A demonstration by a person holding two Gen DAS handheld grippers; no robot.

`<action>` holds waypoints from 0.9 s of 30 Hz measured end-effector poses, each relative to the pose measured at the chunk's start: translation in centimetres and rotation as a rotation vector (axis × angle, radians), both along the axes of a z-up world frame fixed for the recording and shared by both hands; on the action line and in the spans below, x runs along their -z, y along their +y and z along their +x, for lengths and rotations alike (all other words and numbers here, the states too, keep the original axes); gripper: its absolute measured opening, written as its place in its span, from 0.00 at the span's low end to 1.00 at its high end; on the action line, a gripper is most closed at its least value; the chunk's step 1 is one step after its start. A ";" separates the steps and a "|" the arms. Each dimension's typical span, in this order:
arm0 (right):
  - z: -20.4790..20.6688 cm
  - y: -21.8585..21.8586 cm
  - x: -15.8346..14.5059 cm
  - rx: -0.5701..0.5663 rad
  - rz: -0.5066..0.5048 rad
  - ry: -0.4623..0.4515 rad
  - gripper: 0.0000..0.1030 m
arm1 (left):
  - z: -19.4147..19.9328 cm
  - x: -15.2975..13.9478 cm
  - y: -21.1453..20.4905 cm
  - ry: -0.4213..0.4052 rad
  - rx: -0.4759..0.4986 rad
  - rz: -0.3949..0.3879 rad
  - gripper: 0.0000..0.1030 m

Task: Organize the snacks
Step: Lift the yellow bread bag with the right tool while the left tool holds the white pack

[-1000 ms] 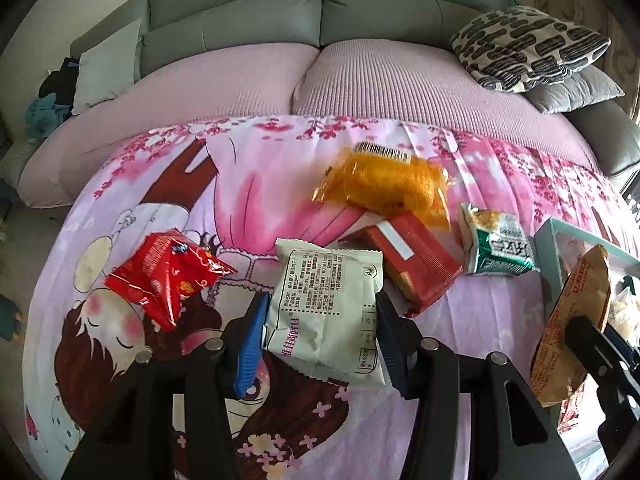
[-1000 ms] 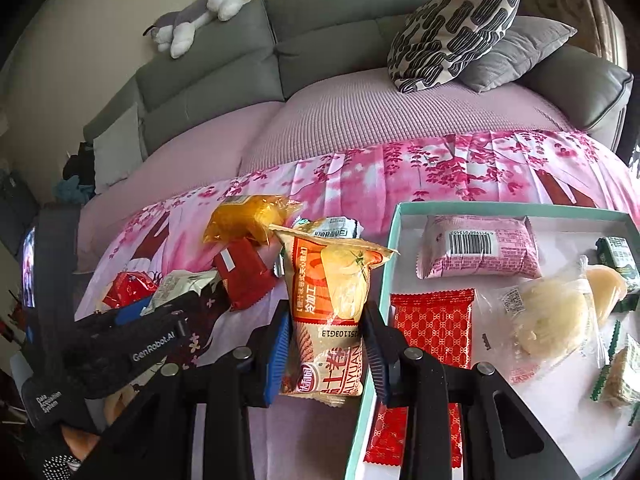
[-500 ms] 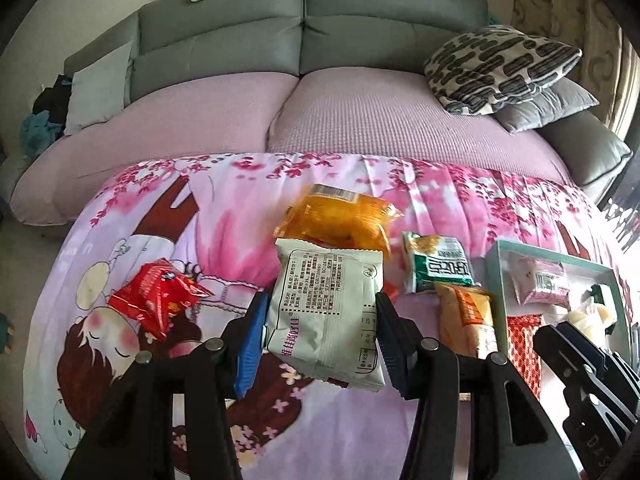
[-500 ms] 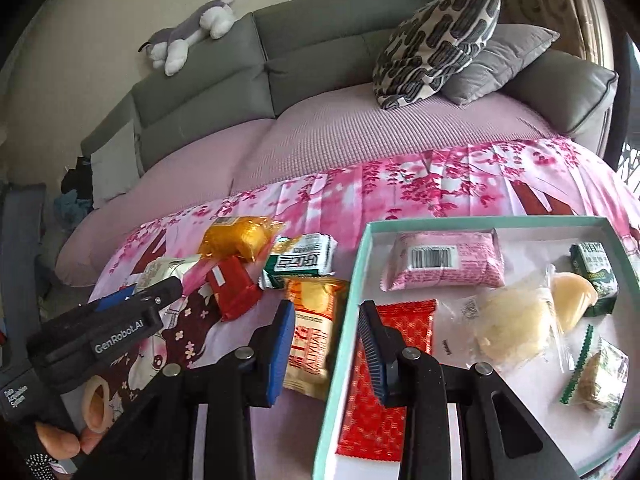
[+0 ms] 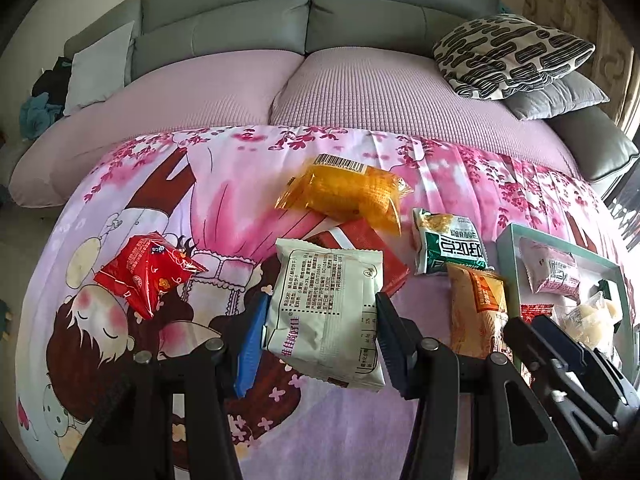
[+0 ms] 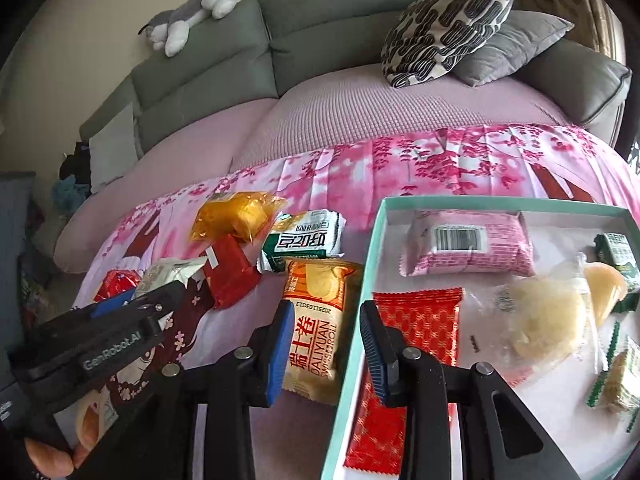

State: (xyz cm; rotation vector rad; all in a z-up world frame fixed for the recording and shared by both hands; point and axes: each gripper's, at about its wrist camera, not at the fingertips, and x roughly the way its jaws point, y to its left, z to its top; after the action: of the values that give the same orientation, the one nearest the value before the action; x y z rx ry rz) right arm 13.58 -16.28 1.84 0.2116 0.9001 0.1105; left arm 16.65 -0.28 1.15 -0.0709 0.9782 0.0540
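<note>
My left gripper (image 5: 320,320) is shut on a cream snack packet (image 5: 328,312) and holds it just above the pink cartoon cloth (image 5: 224,208). My right gripper (image 6: 326,344) hovers low at the left rim of the teal box (image 6: 374,256), and its jaws are opening. An orange swiss-roll packet (image 6: 316,320) lies flat on the cloth below them, against the box wall, and the pads do not press it. In the box lie a pink packet (image 6: 468,246), a red packet (image 6: 416,320) and a clear bag of pale buns (image 6: 540,316).
Loose on the cloth are a red packet (image 5: 148,272), a clear orange packet (image 5: 348,196), a dark red packet (image 5: 360,248) and a green-white packet (image 5: 448,246). A grey sofa (image 5: 312,20) with cushions stands behind. Small green packets (image 6: 616,252) sit at the box's right side.
The right gripper let go of the swiss-roll packet, which went from upright between its pads to flat on the cloth beside the box. The left gripper kept its hold on the cream packet.
</note>
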 end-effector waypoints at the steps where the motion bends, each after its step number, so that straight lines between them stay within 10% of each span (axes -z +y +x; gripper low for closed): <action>1: 0.0 0.1 0.0 -0.002 -0.001 -0.002 0.48 | 0.0 0.0 0.0 -0.002 0.001 -0.003 0.52; 27: 0.5 2.5 0.6 -0.051 -0.092 -0.020 0.54 | 0.3 1.3 0.5 0.002 0.002 -0.031 0.52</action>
State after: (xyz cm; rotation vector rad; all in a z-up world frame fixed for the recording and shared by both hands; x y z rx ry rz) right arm 14.04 -13.76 1.22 0.1017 0.8887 0.1178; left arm 16.93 0.23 -0.15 -0.0986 0.9813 0.0372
